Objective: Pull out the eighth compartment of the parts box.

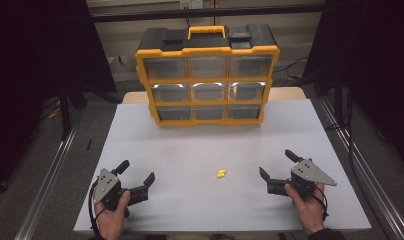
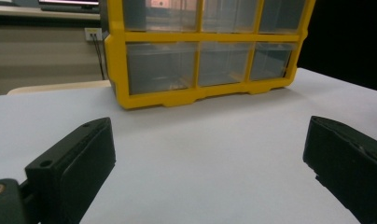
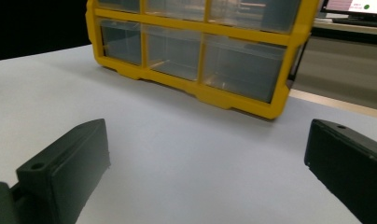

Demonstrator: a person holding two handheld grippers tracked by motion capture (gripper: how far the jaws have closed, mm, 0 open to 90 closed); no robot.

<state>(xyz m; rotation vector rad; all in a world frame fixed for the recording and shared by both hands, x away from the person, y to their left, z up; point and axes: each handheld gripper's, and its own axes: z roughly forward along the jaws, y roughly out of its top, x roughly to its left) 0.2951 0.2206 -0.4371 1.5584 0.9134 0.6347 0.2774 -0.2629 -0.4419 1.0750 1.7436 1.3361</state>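
Note:
A yellow and black drawer cabinet (image 1: 207,77) with clear drawers stands upright at the far side of the white table (image 1: 190,150). It also shows in the left gripper view (image 2: 200,56) and the right gripper view (image 3: 200,46). A small yellow piece (image 1: 220,173) lies on the table between the two hands. My left gripper (image 1: 136,172) rests near the front left, open and holding nothing. My right gripper (image 1: 277,164) sits near the front right, open too. The jaws stand wide apart in both gripper views.
Metal rails (image 1: 50,170) run along both sides of the table. Dark curtains (image 1: 35,45) hang at left and right. A monitor (image 3: 359,7) stands on a desk beyond the cabinet.

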